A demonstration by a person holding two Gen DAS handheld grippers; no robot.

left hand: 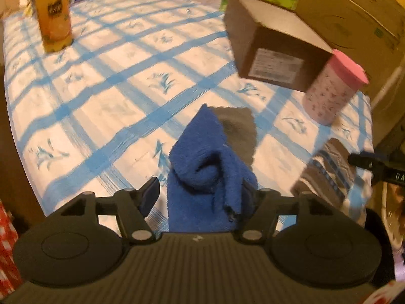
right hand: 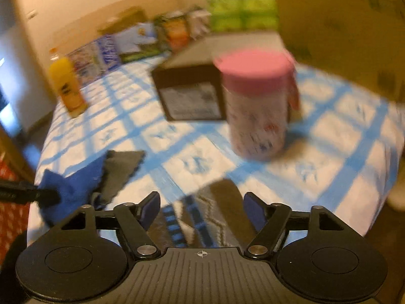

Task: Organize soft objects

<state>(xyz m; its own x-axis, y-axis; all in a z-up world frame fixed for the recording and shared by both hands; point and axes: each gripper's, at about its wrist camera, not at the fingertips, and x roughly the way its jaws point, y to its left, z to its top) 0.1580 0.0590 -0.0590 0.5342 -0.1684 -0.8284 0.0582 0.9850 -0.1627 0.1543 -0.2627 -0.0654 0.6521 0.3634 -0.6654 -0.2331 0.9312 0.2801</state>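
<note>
On the blue-checked tablecloth (left hand: 106, 106), near its front edge, lies a blue towel (left hand: 200, 167), bunched into a loose roll with one end rising to a point. It sits between the 2 fingers of the left gripper (left hand: 200, 197), whose jaws stand spread: the finger on the left side of the view is clear of the cloth, while the other finger is partly covered by a hanging fold, so whether it touches the towel cannot be told. Just behind the towel, partly under it, is a flat dark grey cloth (left hand: 238, 126).

To the right in the left wrist view lies a patterned grey, black and blue sock (left hand: 326, 174), with the tip of the right gripper (right hand: 201, 211) just beside it. From the right wrist view this sock (right hand: 202, 217) lies on the tablecloth between the spread fingers, and neither pad presses on it.

Farther back stand a pink-lidded container (left hand: 334, 88) with small printed motifs, a dark brown box (left hand: 273, 48) with a white label just behind it, and, well apart at the far left, an orange juice bottle (left hand: 53, 12). Packages line the back edge, blurred; a large cardboard box (left hand: 354, 12) stands at the right.
</note>
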